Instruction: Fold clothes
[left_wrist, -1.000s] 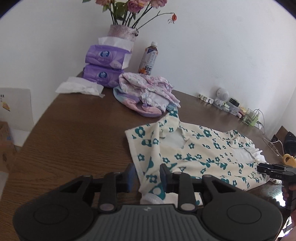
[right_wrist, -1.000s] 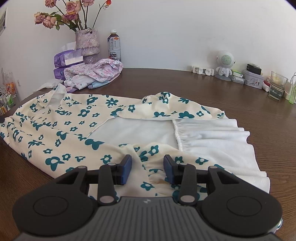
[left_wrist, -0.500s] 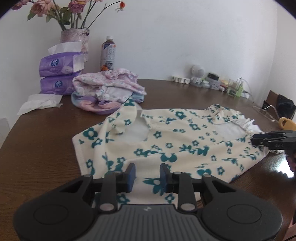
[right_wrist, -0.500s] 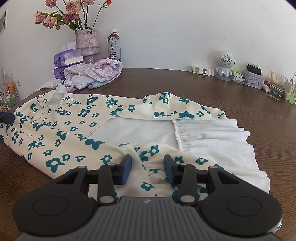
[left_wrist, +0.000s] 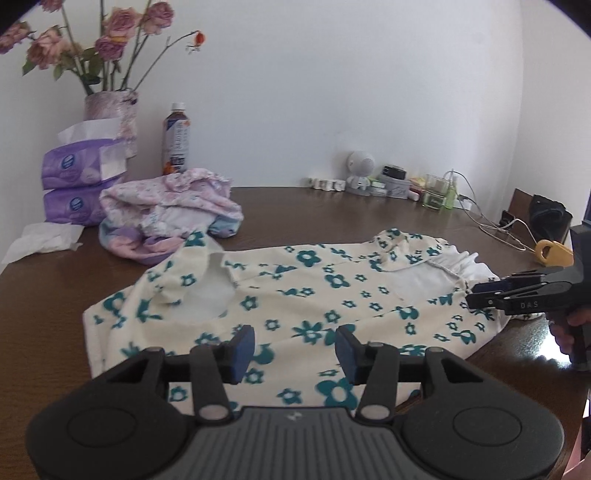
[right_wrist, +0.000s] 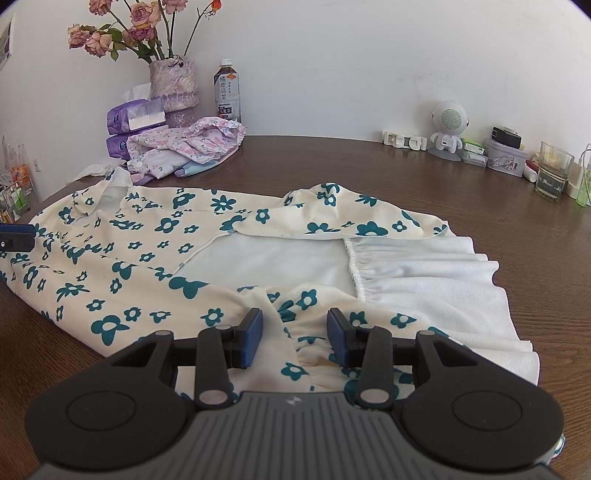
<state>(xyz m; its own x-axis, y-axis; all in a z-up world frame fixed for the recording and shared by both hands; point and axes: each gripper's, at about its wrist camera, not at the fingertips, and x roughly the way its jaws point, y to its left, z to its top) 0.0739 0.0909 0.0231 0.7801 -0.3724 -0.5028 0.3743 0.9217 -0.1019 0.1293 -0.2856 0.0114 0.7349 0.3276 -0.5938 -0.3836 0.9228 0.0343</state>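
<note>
A cream floral dress (right_wrist: 155, 258), partly doubled over, is spread ahead of the parted left gripper (left_wrist: 295, 349) and parted right gripper (right_wrist: 295, 334); a further fold seems due, requiring an edge to be pinched.

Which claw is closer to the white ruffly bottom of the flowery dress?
Right. The right claw hovers open at the hem beside the white ruffle; the left claw is open over the collar end of the flowery dress.

Left tongs (left_wrist: 294, 349) and right tongs (right_wrist: 294, 334) both gape.
</note>
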